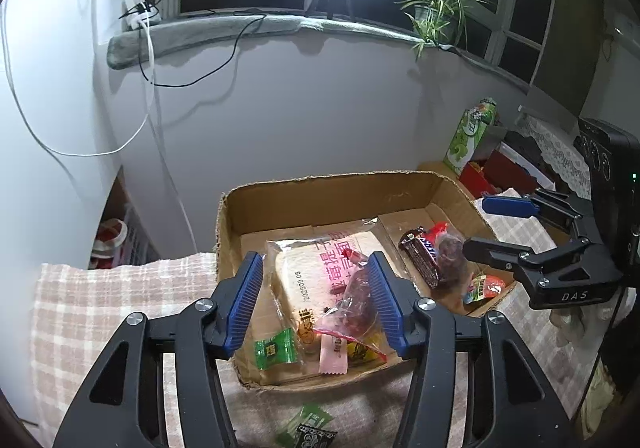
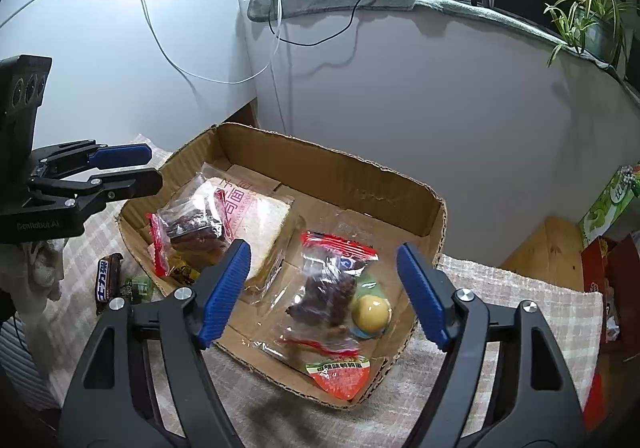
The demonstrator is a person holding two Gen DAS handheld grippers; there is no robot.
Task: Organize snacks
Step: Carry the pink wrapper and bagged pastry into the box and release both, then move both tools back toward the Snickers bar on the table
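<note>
My left tongs (image 1: pixel 316 300) stand partly open over the near left end of the cardboard box (image 1: pixel 332 189) and hold nothing; a clear packet of dark dried fruit (image 1: pixel 356 304) lies just below their blue pads, free of both. My right tongs (image 2: pixel 324 292) gape wider over the box's other end, also empty, with a second fruit packet (image 2: pixel 330 288) lying loose between the pads and a round yellow sweet (image 2: pixel 370 314) beside it. Under the left packet lies a wrapped slice of bread (image 1: pixel 320 268), and near the front wall a green sweet (image 1: pixel 276 352) and a pink sachet (image 1: pixel 332 356). A dark chocolate bar (image 1: pixel 420 254) lies in the box's right half. Another chocolate bar (image 2: pixel 107 280) lies outside the box on the checked cloth (image 1: pixel 100 312) that covers the surface.
</note>
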